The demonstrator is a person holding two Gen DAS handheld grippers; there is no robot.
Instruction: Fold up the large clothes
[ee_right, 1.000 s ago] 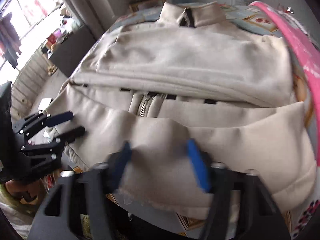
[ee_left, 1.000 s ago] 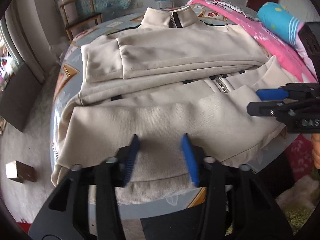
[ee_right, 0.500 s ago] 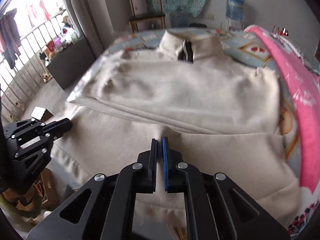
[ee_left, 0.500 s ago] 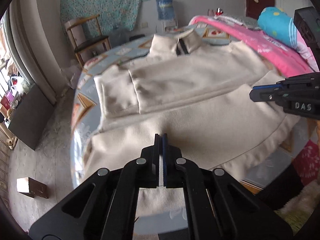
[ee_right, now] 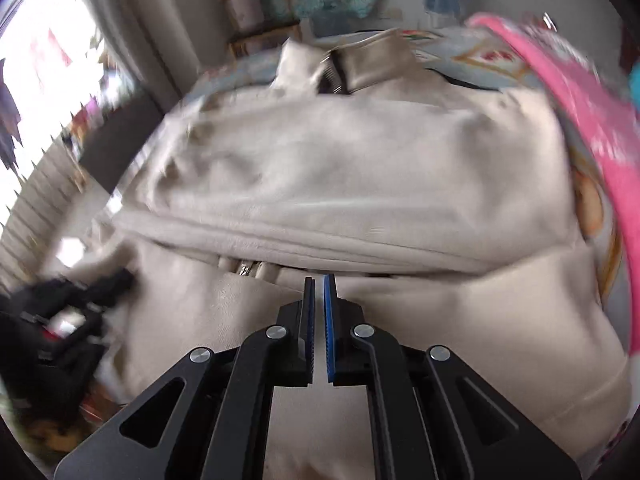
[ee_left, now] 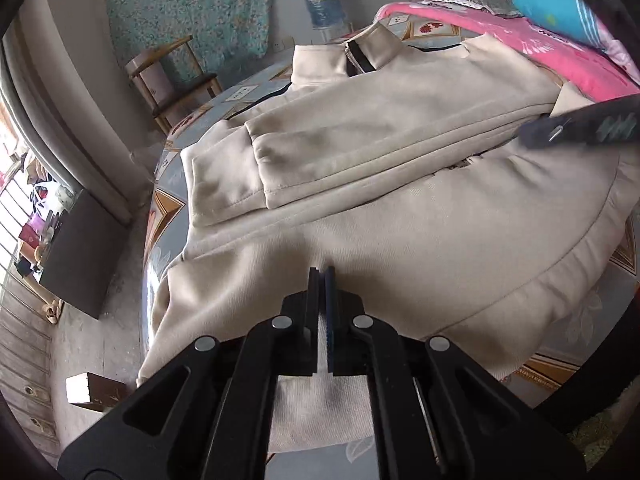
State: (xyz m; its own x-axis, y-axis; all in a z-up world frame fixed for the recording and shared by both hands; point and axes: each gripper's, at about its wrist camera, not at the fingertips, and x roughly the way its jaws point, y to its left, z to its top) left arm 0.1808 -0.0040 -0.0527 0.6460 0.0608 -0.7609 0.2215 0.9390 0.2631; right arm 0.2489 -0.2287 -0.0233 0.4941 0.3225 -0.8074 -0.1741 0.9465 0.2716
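Observation:
A beige zip-up jacket point(ee_left: 400, 120) lies on a round table point(ee_left: 164, 208), collar at the far side and sleeves folded across the chest. My left gripper point(ee_left: 322, 270) is shut on the near hem, with cloth pinched between its pads. In the right wrist view the jacket point(ee_right: 360, 180) is blurred. My right gripper point(ee_right: 319, 278) holds the hem further right; its jaws are opening a sliver, with cloth still pressed between them. The right gripper point(ee_left: 580, 132) shows blurred at the right edge of the left wrist view. The left gripper point(ee_right: 100, 288) shows at the left of the right wrist view.
A pink blanket point(ee_left: 560, 60) and a blue pillow point(ee_left: 560, 4) lie along the table's right side. Beyond the table stand a wooden chair point(ee_left: 172, 76) and a water bottle point(ee_left: 324, 4). A dark cabinet point(ee_left: 76, 252) and a small box point(ee_left: 92, 390) are on the floor at left.
Both grippers went from open over the hem to shut on it. The hem has risen off the table and shifted toward the collar, and the right wrist view is now blurred.

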